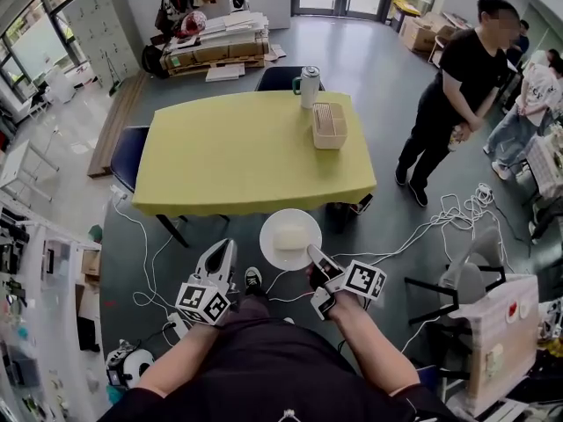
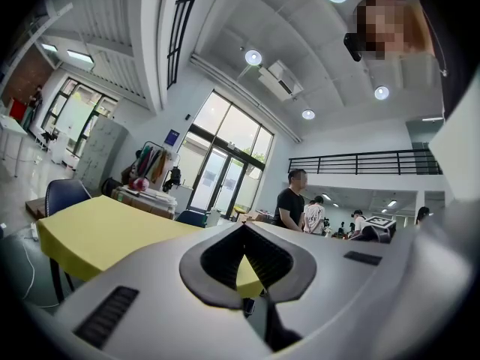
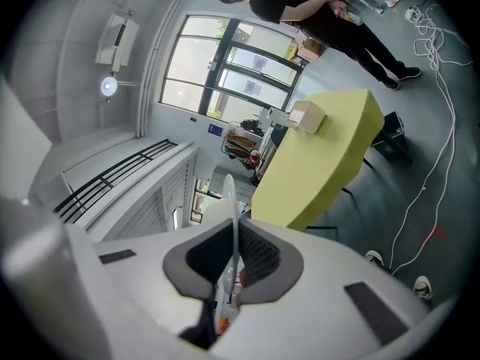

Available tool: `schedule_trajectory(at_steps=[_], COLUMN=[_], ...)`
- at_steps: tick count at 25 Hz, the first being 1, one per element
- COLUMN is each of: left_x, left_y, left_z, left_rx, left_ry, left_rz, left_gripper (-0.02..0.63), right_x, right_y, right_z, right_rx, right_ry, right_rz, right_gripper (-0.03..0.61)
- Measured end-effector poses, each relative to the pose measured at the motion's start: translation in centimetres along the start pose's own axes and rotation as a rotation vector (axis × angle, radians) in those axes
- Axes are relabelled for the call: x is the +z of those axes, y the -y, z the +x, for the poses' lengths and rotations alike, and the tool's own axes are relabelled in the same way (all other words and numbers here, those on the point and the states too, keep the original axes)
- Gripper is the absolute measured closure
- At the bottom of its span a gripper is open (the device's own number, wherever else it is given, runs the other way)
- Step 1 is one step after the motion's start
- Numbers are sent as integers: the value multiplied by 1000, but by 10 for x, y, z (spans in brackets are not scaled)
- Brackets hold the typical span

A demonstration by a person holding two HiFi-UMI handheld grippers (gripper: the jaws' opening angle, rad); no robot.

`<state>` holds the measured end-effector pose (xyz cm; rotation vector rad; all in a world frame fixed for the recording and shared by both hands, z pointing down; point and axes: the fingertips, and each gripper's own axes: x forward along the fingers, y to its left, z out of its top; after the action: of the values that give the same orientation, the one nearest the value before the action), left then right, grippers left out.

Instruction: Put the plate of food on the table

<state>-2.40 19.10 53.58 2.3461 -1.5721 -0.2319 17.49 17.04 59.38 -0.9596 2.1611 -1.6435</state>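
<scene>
Your right gripper pinches the near right rim of the white plate. In the right gripper view, the thin edge of the plate sits tight between the two dark pads. A pale lump of food lies in the middle of the plate. The plate hangs flat in the air over the floor, just in front of the near edge of the yellow table, and is not on it yet.

On the far side of the table stand a small wooden box and a white jug. The near part of the tabletop is bare. A blue chair stands at the table's left side. A person in black stands to the right, well apart from the plate. White cables lie on the floor.

Your left gripper is beside the plate on its left. Its jaws are pressed together at the tips with nothing in them. Both grippers point toward the table, and your arms reach out in front of you.
</scene>
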Motion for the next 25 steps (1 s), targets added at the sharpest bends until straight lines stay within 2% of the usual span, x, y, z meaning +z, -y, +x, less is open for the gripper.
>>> schedule_trajectory(at_steps=[15, 25], left_x=[50, 80], left_y=[-103, -175], left_z=[95, 154], left_rx=[-50, -105], left_ry=[-9, -31], left_rz=[-18, -29], left_gripper=[604, 604], right_x=[60, 99], right_y=[-18, -26], right_z=[122, 209], right_rx=[2, -51], right_ry=[60, 85], right_rz=[27, 35], right_gripper=[555, 555])
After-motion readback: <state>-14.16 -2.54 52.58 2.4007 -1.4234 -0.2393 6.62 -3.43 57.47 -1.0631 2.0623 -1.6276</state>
